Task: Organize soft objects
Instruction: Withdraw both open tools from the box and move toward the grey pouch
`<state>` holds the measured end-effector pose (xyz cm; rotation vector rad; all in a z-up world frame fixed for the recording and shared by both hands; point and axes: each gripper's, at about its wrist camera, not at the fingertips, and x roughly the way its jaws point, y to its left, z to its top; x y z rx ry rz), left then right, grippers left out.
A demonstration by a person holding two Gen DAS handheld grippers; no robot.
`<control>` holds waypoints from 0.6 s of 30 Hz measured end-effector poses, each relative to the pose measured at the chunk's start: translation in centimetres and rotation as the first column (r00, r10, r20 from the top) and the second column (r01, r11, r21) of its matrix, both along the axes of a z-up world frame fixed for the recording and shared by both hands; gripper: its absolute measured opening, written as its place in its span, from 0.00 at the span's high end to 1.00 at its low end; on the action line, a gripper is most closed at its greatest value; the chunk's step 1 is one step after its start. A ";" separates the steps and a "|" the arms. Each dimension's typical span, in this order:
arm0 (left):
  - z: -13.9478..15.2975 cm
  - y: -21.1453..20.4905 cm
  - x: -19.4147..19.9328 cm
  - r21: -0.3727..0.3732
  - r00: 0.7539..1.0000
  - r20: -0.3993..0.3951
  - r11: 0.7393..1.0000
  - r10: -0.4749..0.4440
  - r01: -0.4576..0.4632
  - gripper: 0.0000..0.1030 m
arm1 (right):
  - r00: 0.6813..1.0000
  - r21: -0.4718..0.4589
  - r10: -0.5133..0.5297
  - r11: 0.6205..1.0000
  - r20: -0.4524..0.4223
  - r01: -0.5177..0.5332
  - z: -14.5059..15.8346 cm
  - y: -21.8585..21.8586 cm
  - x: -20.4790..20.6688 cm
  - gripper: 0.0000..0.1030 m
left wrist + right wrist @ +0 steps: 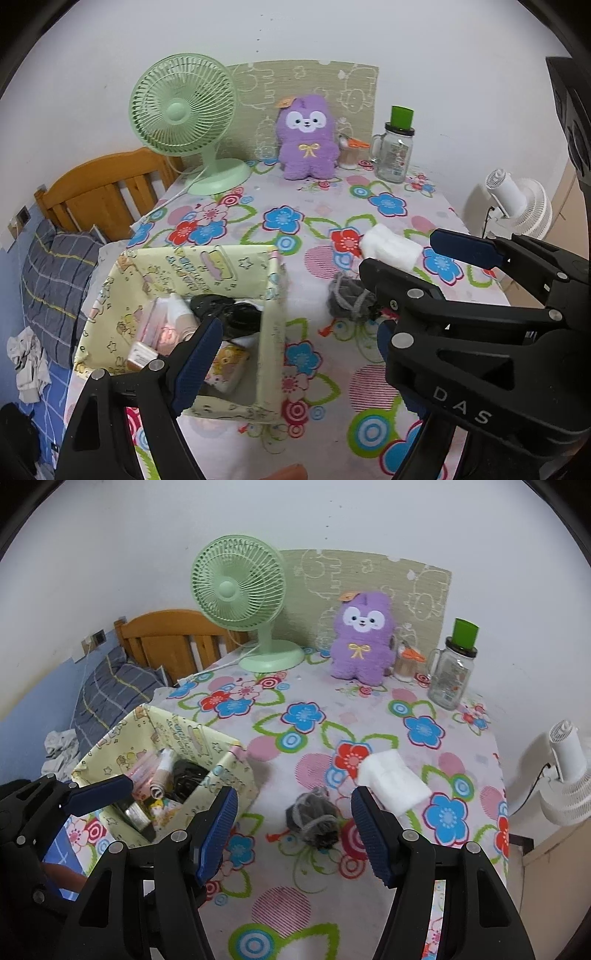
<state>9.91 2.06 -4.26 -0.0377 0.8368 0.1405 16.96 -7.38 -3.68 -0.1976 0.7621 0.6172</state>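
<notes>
— Grippers?
— Right gripper (293, 836) spread wide, empty, near the grey knitted bundle (314, 821). Left gripper (162, 794) wide apart, empty, over the pale yellow fabric box (271, 325).
— Towel?
— Folded white towel (393, 781) right of bundle.

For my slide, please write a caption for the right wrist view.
Open right gripper above a grey sock bundle, beside a yellow storage box.

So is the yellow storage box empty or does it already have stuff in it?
Partly filled. The yellow box stands open-topped, holding a rolled cloth, something black and small packets.
</notes>
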 end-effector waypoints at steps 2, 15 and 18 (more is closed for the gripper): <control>0.0 -0.6 0.1 0.001 1.000 0.000 1.000 -0.008 0.008 0.15 | 1.000 0.002 -0.009 1.000 0.001 0.009 0.0 -0.6 0.1 0.35; -0.3 -3.6 1.4 0.005 0.998 -0.008 0.998 -0.059 0.059 0.15 | 0.998 0.006 -0.064 0.998 -0.008 0.064 -0.4 -4.1 0.8 0.34; -0.4 -4.0 1.8 -0.001 0.998 -0.012 0.998 -0.066 0.066 0.15 | 0.997 0.002 -0.076 0.997 -0.011 0.076 -0.6 -4.7 1.2 0.34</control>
